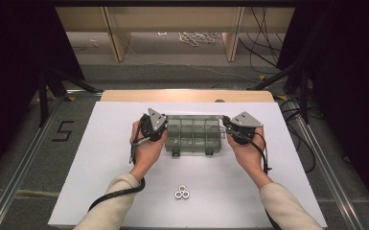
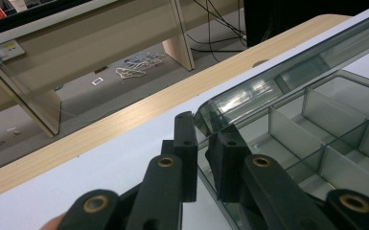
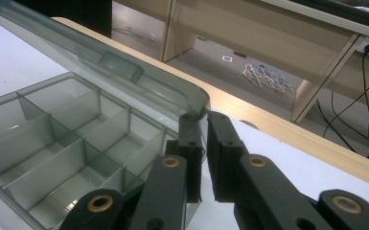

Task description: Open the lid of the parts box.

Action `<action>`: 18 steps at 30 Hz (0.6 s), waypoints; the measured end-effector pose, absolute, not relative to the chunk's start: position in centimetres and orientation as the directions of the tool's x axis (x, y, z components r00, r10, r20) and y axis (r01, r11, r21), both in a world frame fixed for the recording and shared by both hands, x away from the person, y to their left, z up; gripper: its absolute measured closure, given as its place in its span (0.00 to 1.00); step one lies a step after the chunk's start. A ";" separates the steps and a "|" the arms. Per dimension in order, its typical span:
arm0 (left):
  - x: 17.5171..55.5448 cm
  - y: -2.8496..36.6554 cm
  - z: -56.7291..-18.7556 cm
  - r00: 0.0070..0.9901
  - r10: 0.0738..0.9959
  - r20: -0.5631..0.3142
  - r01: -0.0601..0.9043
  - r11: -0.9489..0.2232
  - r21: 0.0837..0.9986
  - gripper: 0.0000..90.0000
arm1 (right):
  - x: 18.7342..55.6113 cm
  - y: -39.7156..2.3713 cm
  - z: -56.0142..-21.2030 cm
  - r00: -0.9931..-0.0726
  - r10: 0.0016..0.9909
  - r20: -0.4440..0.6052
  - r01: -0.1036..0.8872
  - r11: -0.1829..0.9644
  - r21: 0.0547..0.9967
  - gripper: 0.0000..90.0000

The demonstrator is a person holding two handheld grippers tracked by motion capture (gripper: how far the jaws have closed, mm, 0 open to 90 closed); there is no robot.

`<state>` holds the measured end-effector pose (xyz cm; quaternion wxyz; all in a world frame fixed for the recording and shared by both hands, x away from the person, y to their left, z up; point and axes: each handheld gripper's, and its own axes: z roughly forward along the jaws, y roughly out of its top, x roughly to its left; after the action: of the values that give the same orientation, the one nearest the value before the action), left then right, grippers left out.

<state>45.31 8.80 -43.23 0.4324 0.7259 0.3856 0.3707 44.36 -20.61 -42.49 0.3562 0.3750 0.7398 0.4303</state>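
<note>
A clear grey compartment box point(image 1: 193, 134) stands on the white sheet at mid-table, its lid point(image 2: 278, 76) thrown back toward the far edge. The compartments point(image 3: 72, 139) I can see hold nothing. My left gripper point(image 1: 165, 136) is at the box's left end; in the left gripper view its jaws straddle the thin end wall near the back corner, and the left gripper point(image 2: 202, 143) is shut on that wall. My right gripper point(image 1: 224, 130) is at the box's right end, and in its own view the right gripper point(image 3: 205, 139) pinches the right end wall the same way.
Three small metal nuts point(image 1: 182, 193) lie together on the white sheet point(image 1: 115, 182) nearer the person. A strip of wooden table edge point(image 1: 187, 96) runs behind the box. Beyond it are floor, wooden bench legs and loose cables.
</note>
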 end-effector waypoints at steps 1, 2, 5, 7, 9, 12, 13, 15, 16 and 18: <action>45.4 8.8 -43.2 0.428 0.880 0.205 0.240 -0.329 0.913 0.92 | 44.5 -20.7 -42.4 -0.460 0.862 -0.215 0.238 0.353 0.905 0.95; 45.4 8.8 -43.1 0.427 0.881 0.204 0.243 -0.329 0.912 0.93 | 44.5 -20.6 -42.4 -0.461 0.864 -0.203 0.249 0.345 0.905 0.95; 45.6 8.8 -42.9 0.424 0.883 0.203 0.246 -0.328 0.912 0.93 | 44.6 -20.5 -42.3 -0.460 0.865 -0.202 0.248 0.344 0.906 0.95; 45.7 8.8 -42.8 0.422 0.884 0.203 0.251 -0.329 0.910 0.94 | 44.8 -20.5 -42.2 -0.455 0.865 -0.210 0.236 0.345 0.908 0.95; 45.9 8.8 -42.7 0.422 0.882 0.208 0.252 -0.334 0.908 0.94 | 44.8 -20.5 -42.1 -0.460 0.865 -0.199 0.249 0.341 0.907 0.95; 46.1 8.8 -42.5 0.424 0.880 0.212 0.251 -0.340 0.906 0.94 | 45.1 -20.6 -42.0 -0.453 0.867 -0.210 0.238 0.344 0.909 0.96; 46.2 8.8 -42.5 0.427 0.878 0.214 0.253 -0.343 0.904 0.94 | 45.1 -20.5 -42.0 -0.459 0.867 -0.194 0.248 0.335 0.909 0.96; 46.4 8.8 -42.4 0.427 0.879 0.215 0.254 -0.344 0.904 0.95 | 45.3 -20.5 -42.0 -0.453 0.870 -0.192 0.245 0.329 0.912 0.96; 46.5 8.8 -42.3 0.430 0.877 0.216 0.254 -0.347 0.903 0.95 | 45.4 -20.6 -41.9 -0.448 0.871 -0.203 0.235 0.333 0.913 0.96; 46.6 9.0 -42.2 0.433 0.875 0.219 0.258 -0.353 0.899 0.95 | 45.6 -20.6 -41.9 -0.448 0.872 -0.197 0.235 0.328 0.915 0.96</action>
<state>46.64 8.97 -42.19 0.4188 0.7356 0.3850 0.3679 45.58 -20.58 -41.86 0.3632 0.3796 0.7293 0.4383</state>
